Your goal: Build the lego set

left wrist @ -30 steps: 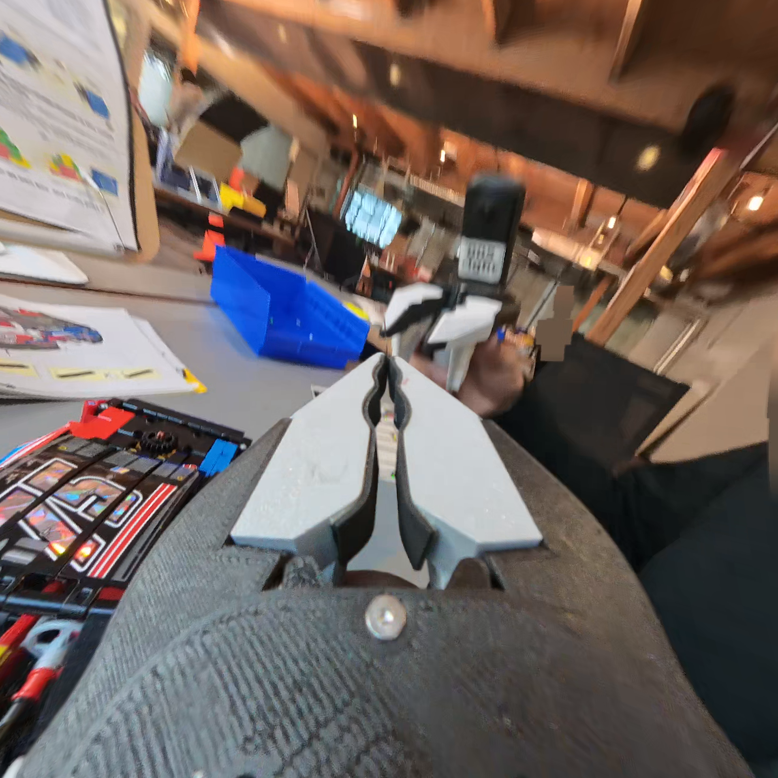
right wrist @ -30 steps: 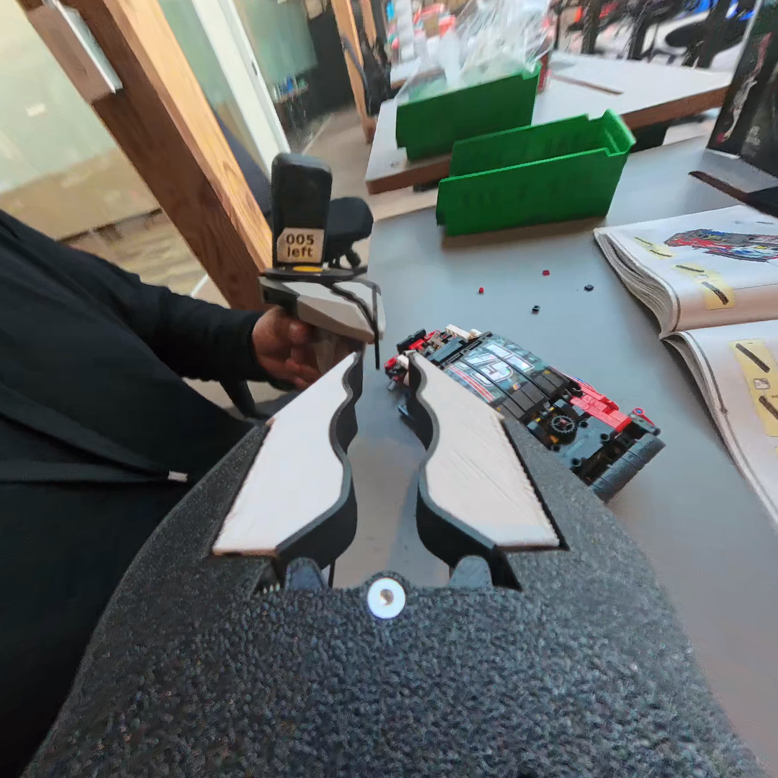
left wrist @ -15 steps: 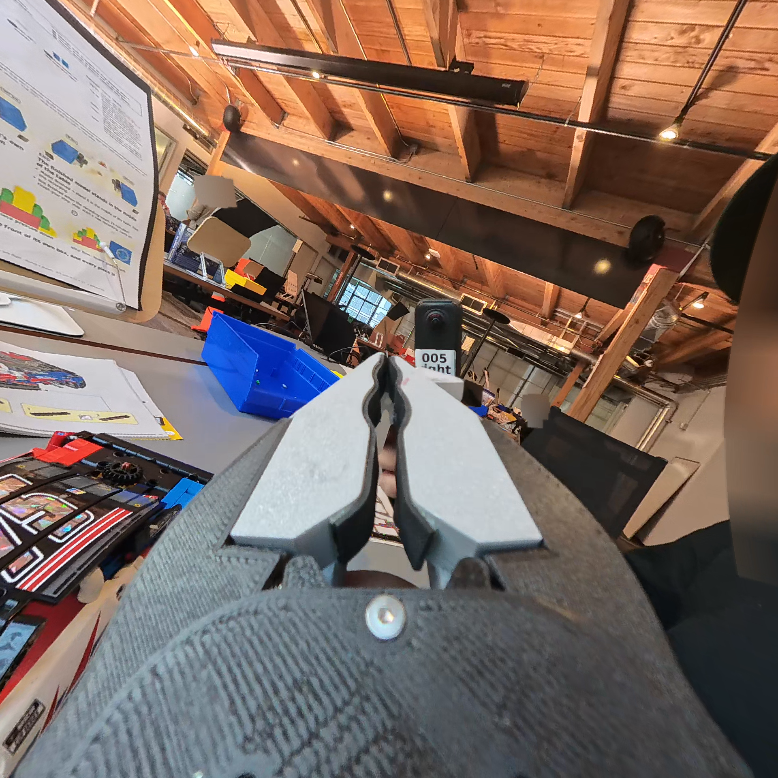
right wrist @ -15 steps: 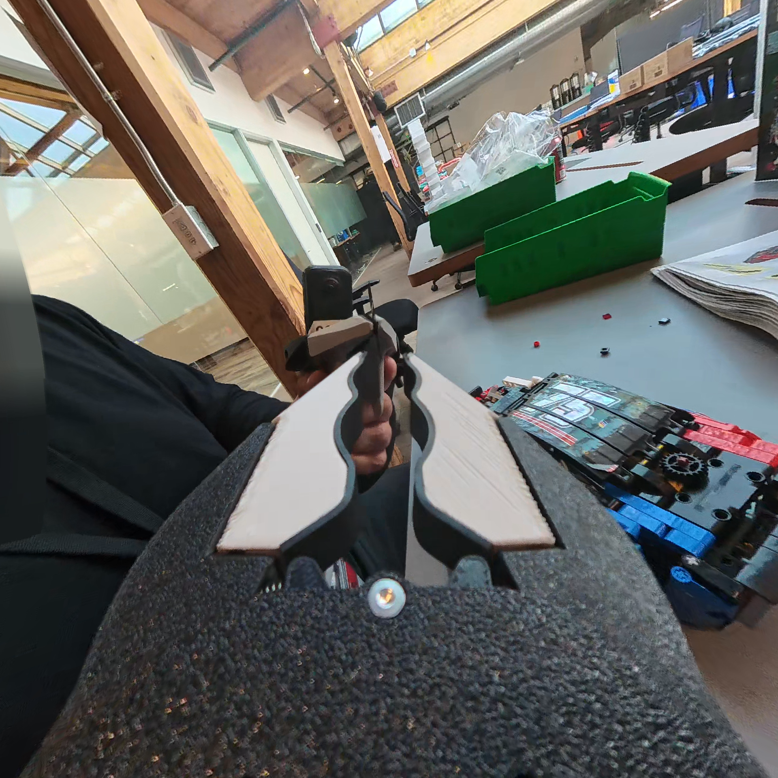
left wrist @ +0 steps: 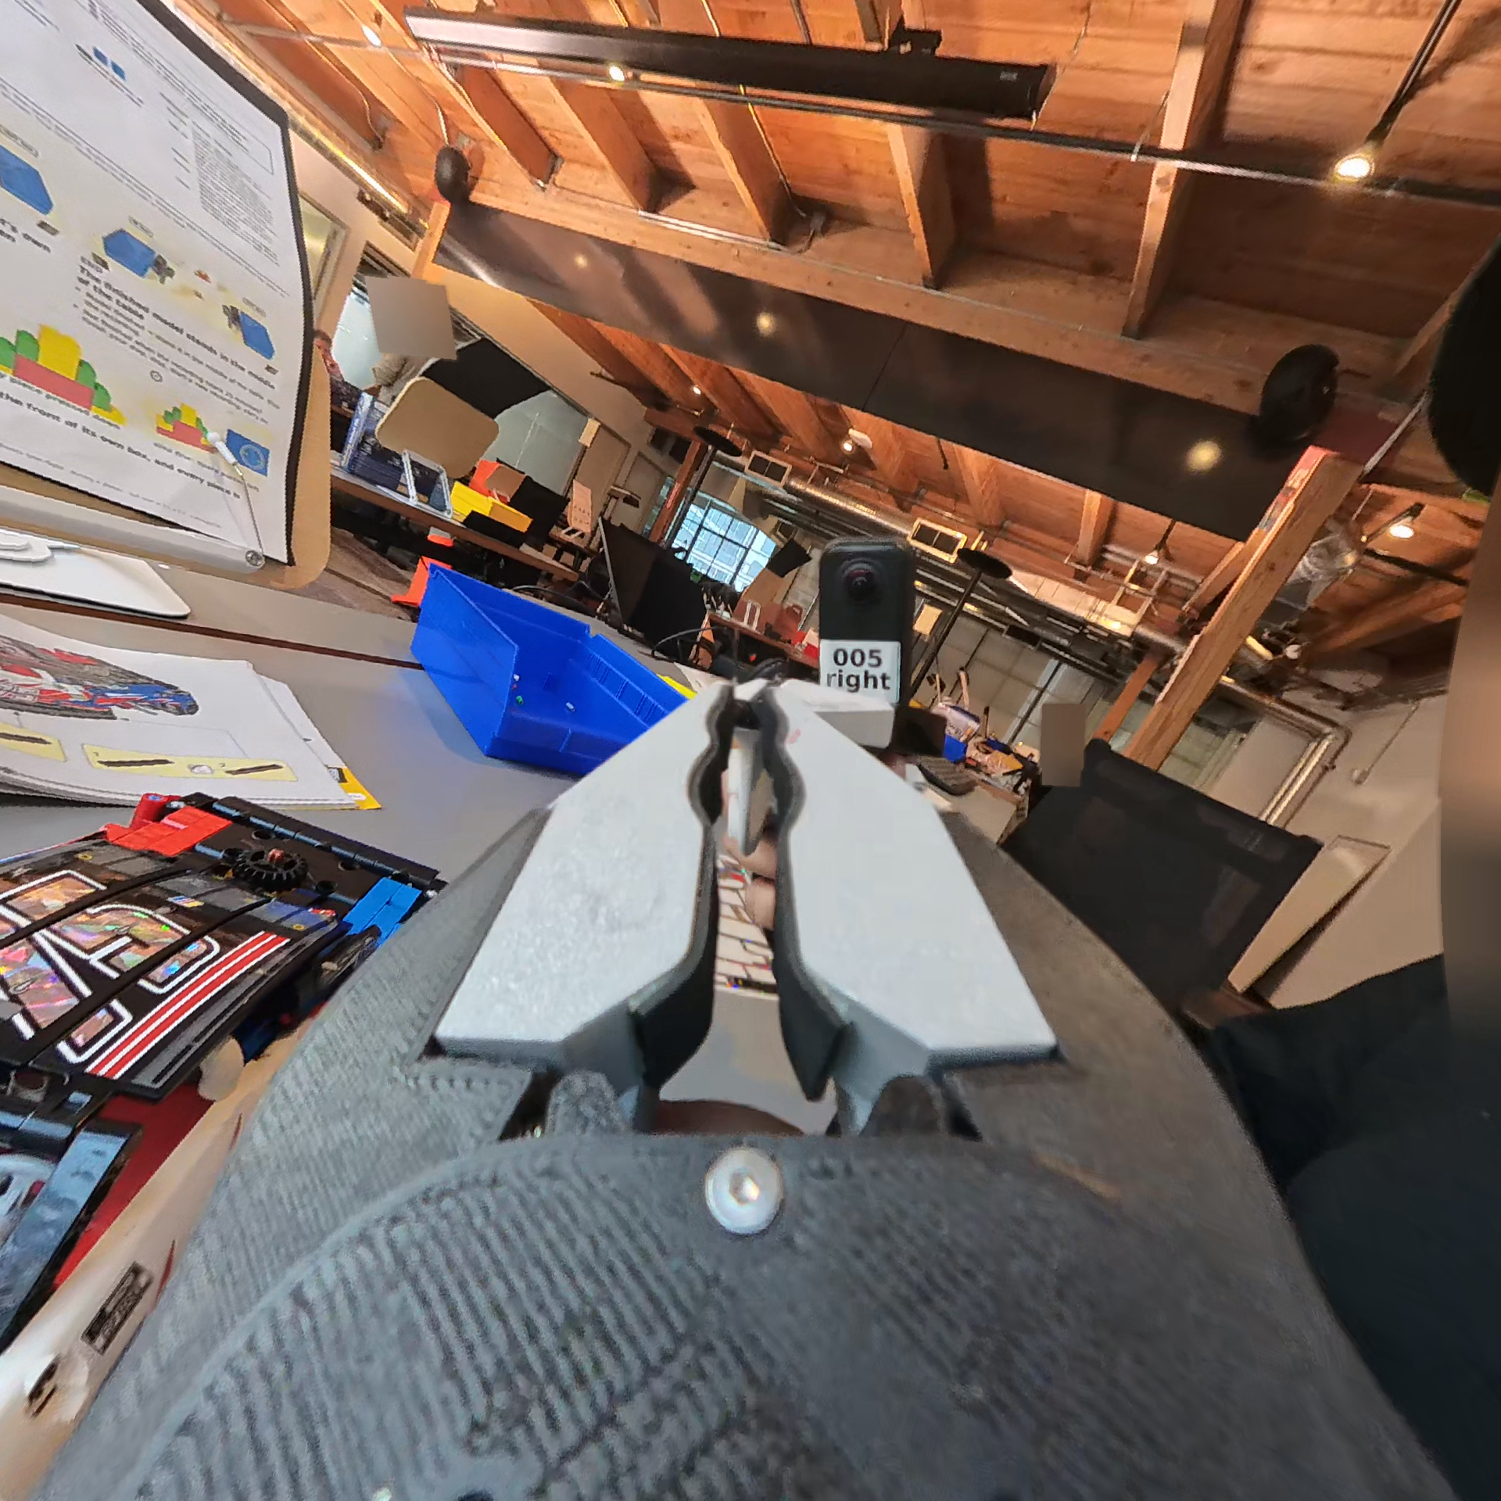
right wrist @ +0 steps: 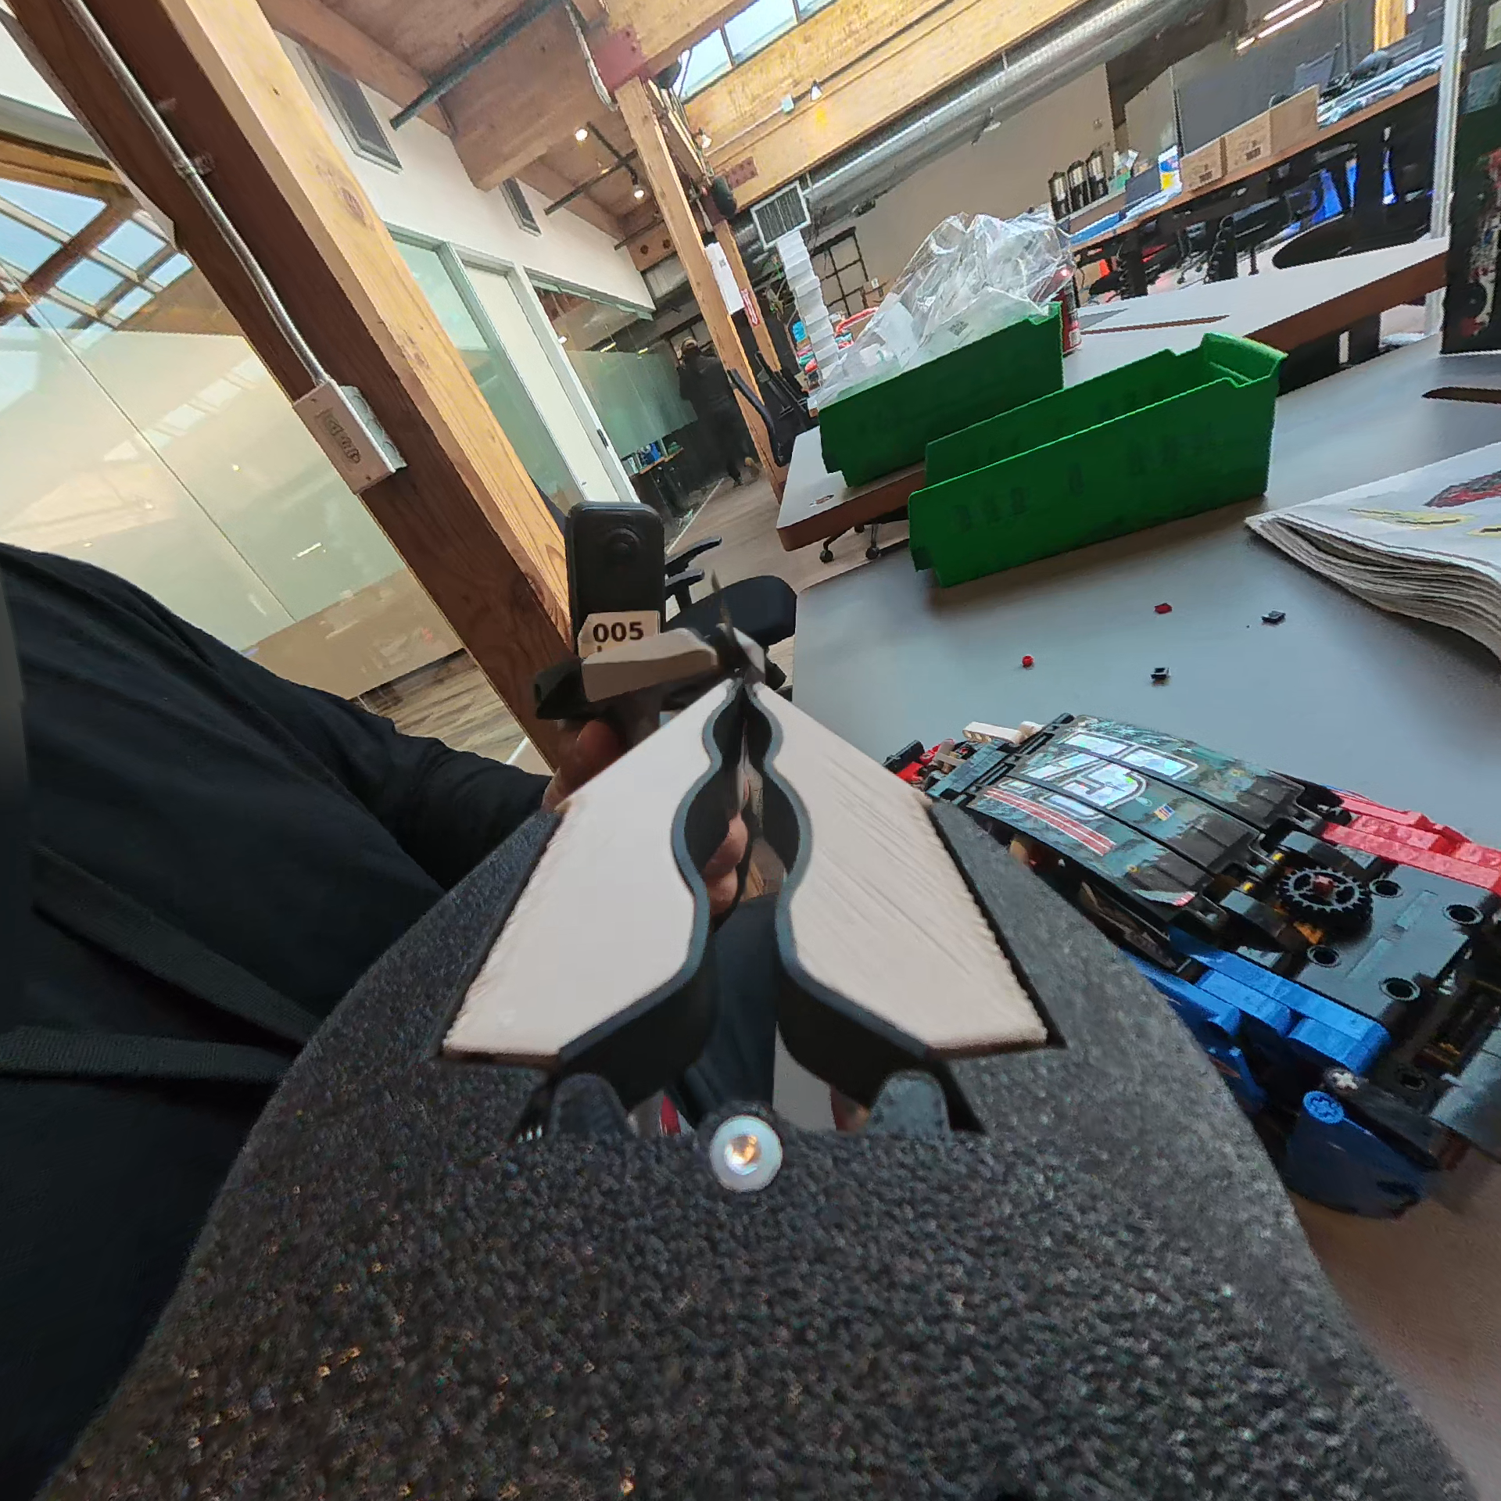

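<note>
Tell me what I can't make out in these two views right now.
Thin sheet, pinched by left gripper and right gripper: edge-on in both views, its faces hidden.
Lego car: cut by frame edge and gripper body, both views.
Loose pieces on the table, right view: too small to identify.
Blue bin contents, left view: too small.

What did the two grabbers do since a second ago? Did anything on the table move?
The right gripper came up to meet the left gripper tip to tip, and its jaws closed, seemingly onto the thin sticker sheet the left one holds. Both tilted upward. The left gripper stayed shut; the lego car, booklet and green bins stayed put on the table.
</note>
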`<control>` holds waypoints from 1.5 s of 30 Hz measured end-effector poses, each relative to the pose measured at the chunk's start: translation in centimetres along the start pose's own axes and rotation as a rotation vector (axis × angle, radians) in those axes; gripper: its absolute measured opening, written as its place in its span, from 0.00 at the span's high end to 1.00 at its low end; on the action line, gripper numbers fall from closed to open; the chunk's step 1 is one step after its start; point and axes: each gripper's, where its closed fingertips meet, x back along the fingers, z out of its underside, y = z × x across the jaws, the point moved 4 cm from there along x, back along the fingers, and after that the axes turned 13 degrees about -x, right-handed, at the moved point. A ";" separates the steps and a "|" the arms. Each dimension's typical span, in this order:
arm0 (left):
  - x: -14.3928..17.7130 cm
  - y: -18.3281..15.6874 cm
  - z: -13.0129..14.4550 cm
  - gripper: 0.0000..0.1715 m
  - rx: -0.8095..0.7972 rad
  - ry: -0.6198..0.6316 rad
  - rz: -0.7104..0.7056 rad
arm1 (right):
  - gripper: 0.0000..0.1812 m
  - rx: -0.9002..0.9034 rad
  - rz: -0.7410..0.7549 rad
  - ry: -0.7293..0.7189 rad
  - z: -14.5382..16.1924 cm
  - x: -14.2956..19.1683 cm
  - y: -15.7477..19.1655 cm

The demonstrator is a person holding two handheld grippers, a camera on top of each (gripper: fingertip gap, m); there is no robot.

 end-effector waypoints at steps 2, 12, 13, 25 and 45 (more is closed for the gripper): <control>0.1 -0.2 0.1 0.97 -0.017 0.019 0.016 | 1.00 0.010 -0.009 0.001 0.2 0.0 0.3; 0.4 0.9 0.3 0.88 -0.149 0.084 -0.112 | 1.00 -0.035 -0.100 0.003 1.0 0.6 0.6; 0.6 1.6 0.0 0.90 -0.156 0.060 -0.147 | 1.00 -0.060 -0.123 -0.023 0.9 0.9 0.5; 5.6 7.7 2.0 0.62 -0.474 0.643 -0.021 | 1.00 -0.049 0.171 0.189 3.7 3.7 -5.1; 5.0 14.3 7.8 0.35 -0.409 1.472 0.253 | 1.00 0.111 0.305 0.490 9.9 2.7 -4.3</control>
